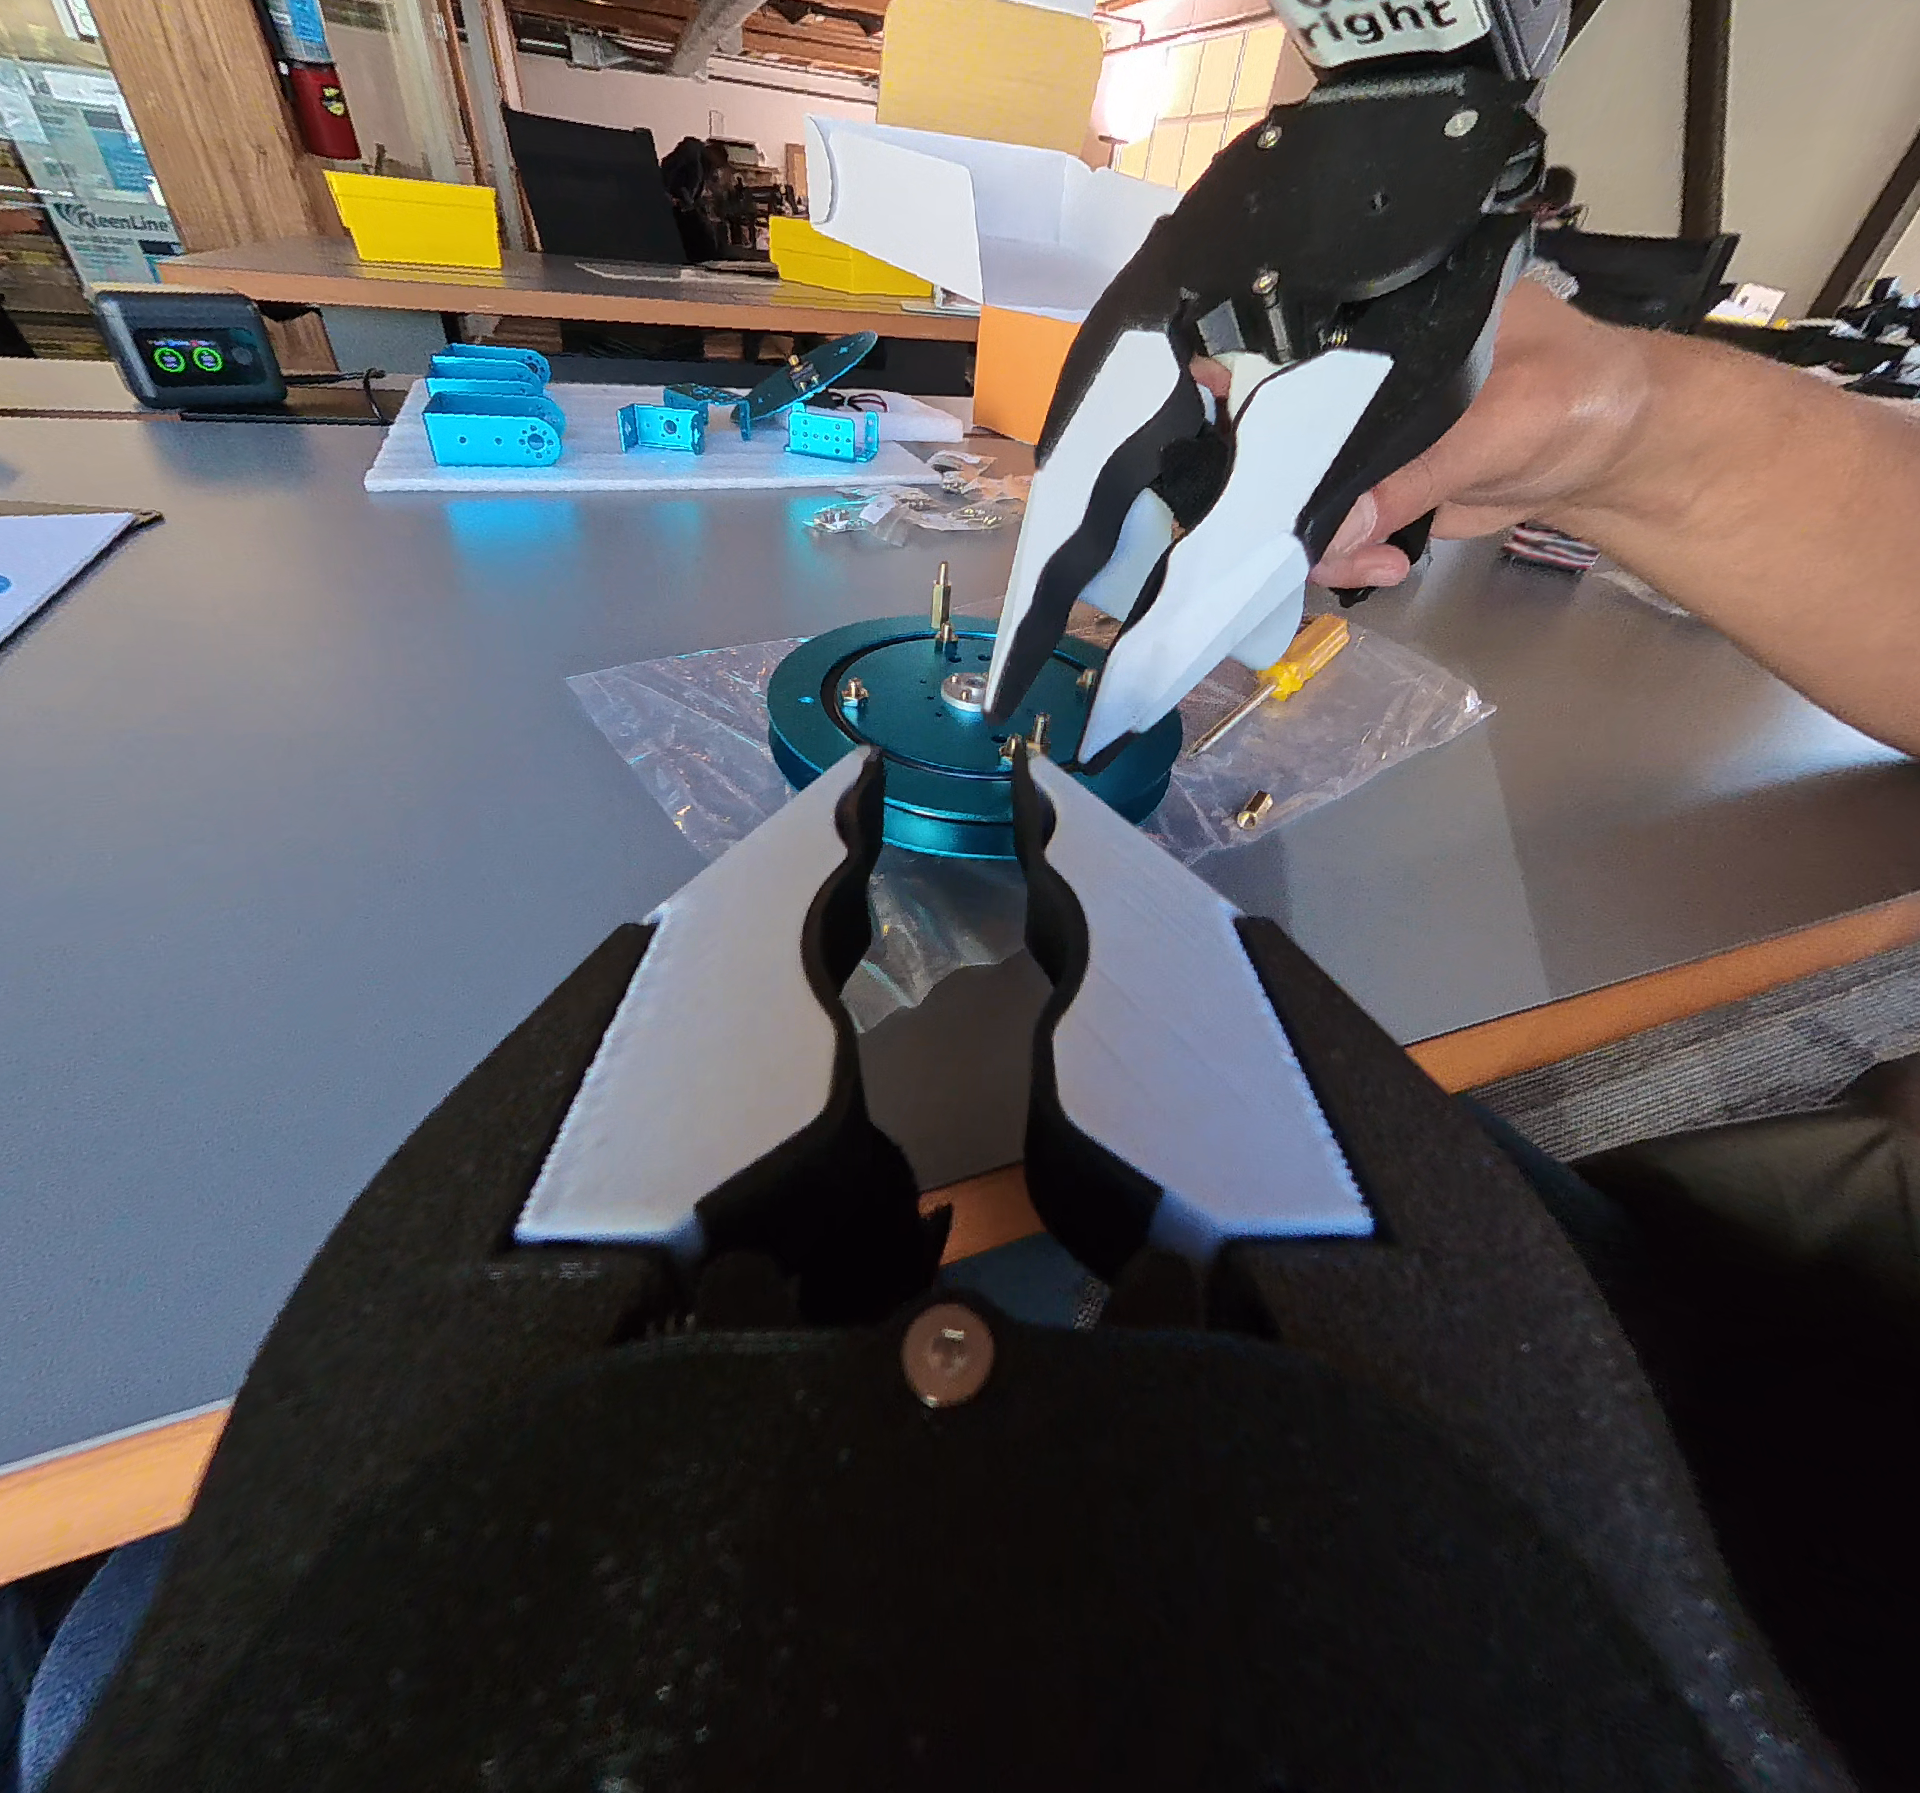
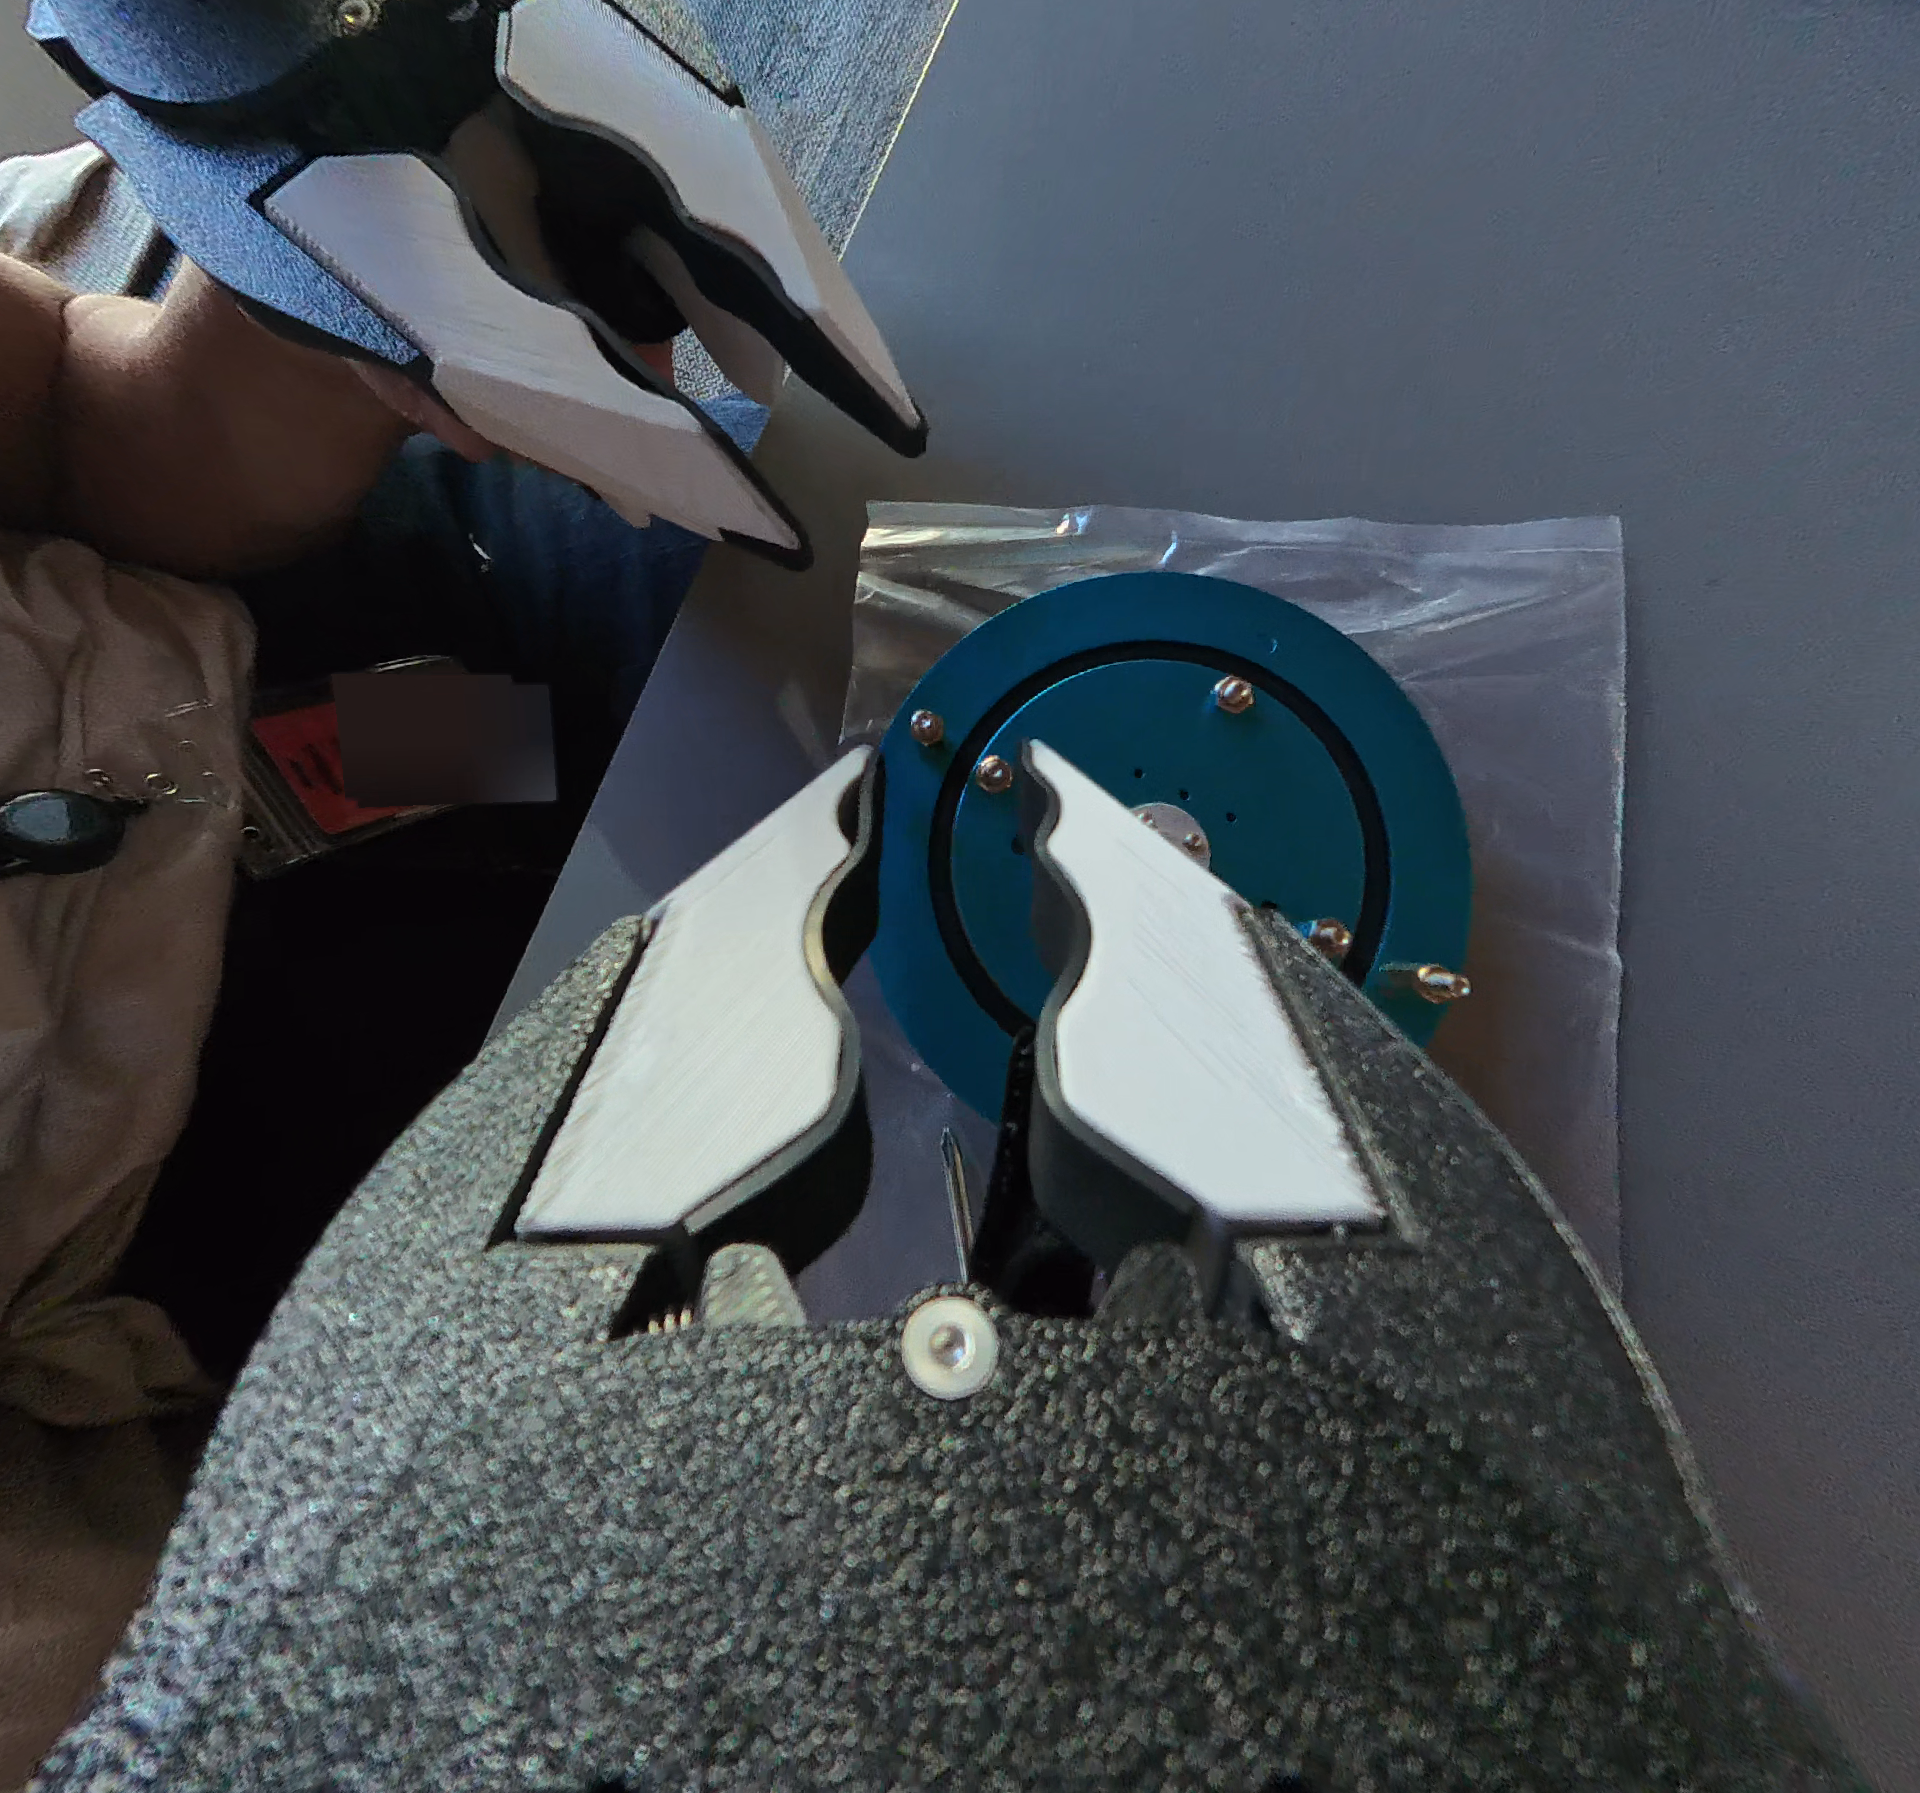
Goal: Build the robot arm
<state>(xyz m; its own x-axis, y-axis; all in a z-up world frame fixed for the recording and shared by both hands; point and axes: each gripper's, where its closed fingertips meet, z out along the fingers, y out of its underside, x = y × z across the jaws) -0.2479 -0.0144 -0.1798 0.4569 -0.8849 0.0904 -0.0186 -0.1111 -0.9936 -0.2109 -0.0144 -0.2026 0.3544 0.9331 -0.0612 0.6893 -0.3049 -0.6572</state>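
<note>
A round teal metal disc [image 1: 821, 694] with several brass standoffs [image 1: 940, 595] lies on a clear plastic bag [image 1: 675, 704] on the grey table. My left gripper [image 1: 945, 756] is open and empty, with its tips just short of the disc's near rim. My right gripper [image 1: 1044, 730] is open and empty and points down onto the disc's top. In the right wrist view my right gripper [image 2: 948, 756] stands over the disc [image 2: 1351, 808], with one fingertip beside a brass standoff [image 2: 994, 772]. My left gripper [image 2: 854, 496] hovers near the table edge.
A yellow-handled screwdriver [image 1: 1299, 657] and a loose brass standoff [image 1: 1255, 808] lie on the bag right of the disc. Farther back are blue metal brackets [image 1: 499, 439] on a white foam sheet, small bags of hardware [image 1: 914, 507], an open white and orange box [image 1: 997, 216] and a black device with a screen [image 1: 192, 351]. The tips of one gripper are about 5 cm away from the tips of the other. The right tips stand about 6 cm off the disc [image 2: 1351, 808].
</note>
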